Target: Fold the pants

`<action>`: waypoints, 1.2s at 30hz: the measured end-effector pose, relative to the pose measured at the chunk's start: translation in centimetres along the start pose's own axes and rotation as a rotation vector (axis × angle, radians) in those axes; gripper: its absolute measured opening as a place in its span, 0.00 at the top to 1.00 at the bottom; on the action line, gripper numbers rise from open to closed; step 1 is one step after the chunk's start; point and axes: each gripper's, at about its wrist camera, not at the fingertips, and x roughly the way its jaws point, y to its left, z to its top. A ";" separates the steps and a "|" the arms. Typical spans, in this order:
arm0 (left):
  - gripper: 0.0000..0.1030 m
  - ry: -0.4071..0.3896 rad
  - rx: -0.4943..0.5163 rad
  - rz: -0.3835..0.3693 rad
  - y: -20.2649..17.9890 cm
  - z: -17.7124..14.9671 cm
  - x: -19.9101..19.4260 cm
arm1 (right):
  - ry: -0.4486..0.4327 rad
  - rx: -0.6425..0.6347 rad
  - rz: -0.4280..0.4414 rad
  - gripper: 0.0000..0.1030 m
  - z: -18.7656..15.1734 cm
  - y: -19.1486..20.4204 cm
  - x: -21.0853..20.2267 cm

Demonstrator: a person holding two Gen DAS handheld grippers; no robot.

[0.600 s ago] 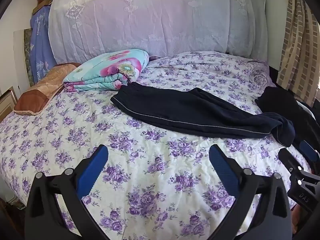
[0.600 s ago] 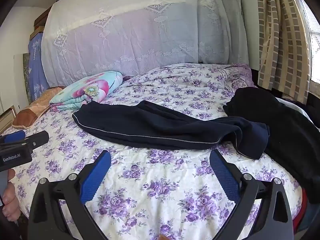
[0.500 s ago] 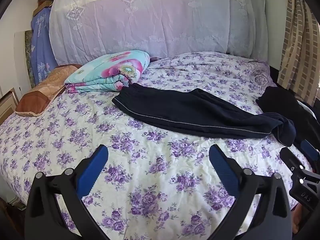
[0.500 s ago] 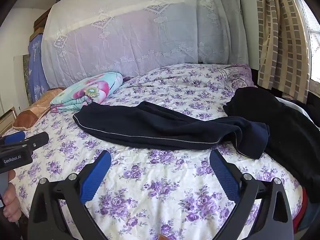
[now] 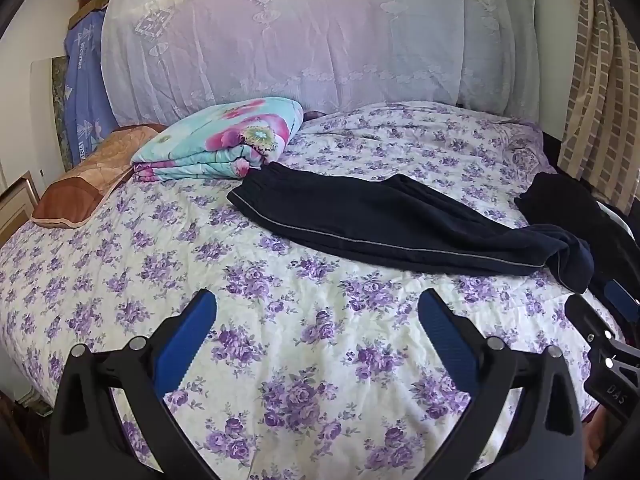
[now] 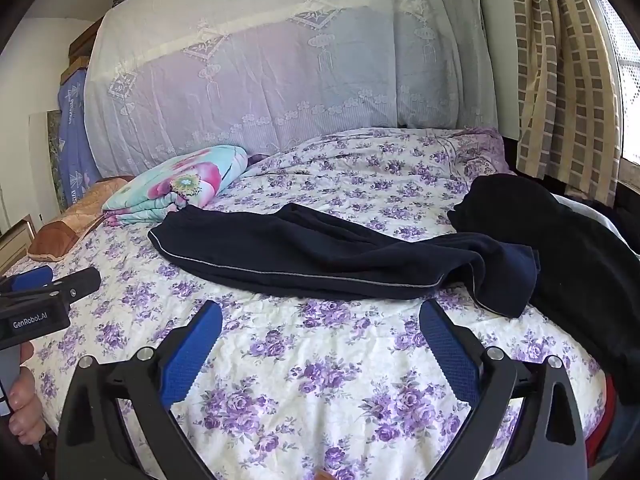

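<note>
Dark navy pants with a thin grey side stripe lie stretched across the floral bedspread, waistband at the left, leg cuffs bunched at the right. They also show in the right wrist view. My left gripper is open and empty, above the bedspread in front of the pants. My right gripper is open and empty, just short of the pants' near edge. The left gripper shows at the left edge of the right wrist view.
A folded floral quilt and a brown pillow lie at the back left. A pile of black clothes sits at the bed's right edge. A lace-covered headboard stands behind, a curtain at the right.
Both grippers have moved slightly forward toward the pants. The jaws stay open and the pants have not moved.
</note>
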 end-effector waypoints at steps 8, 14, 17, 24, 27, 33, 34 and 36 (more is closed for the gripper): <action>0.04 0.005 -0.002 0.002 0.1 0.0 0.1 | -0.001 0.001 0.001 0.03 0.2 -0.5 -0.1; 0.04 0.006 -0.002 0.004 0.1 0.1 0.1 | -0.006 0.000 0.001 0.03 0.2 -0.5 -0.3; 0.04 0.006 -0.003 0.002 0.2 0.0 0.1 | -0.005 0.001 0.003 0.03 0.2 -0.5 -0.4; 0.04 0.008 -0.004 0.005 0.3 -0.2 0.1 | -0.005 0.000 0.004 0.03 0.2 -0.5 -0.4; 0.04 0.008 -0.004 0.005 0.3 -0.1 0.2 | -0.009 -0.001 0.002 0.03 0.2 -0.5 -0.5; 0.04 0.009 -0.004 0.004 0.2 -0.1 0.2 | -0.007 0.000 0.004 0.03 0.1 -0.4 -0.6; 0.04 0.010 -0.005 0.003 0.3 -0.1 0.2 | -0.008 0.000 0.004 0.03 0.1 -0.3 -0.6; 0.04 0.010 -0.005 0.004 0.3 -0.1 0.1 | -0.007 0.000 0.004 0.03 0.1 -0.3 -0.6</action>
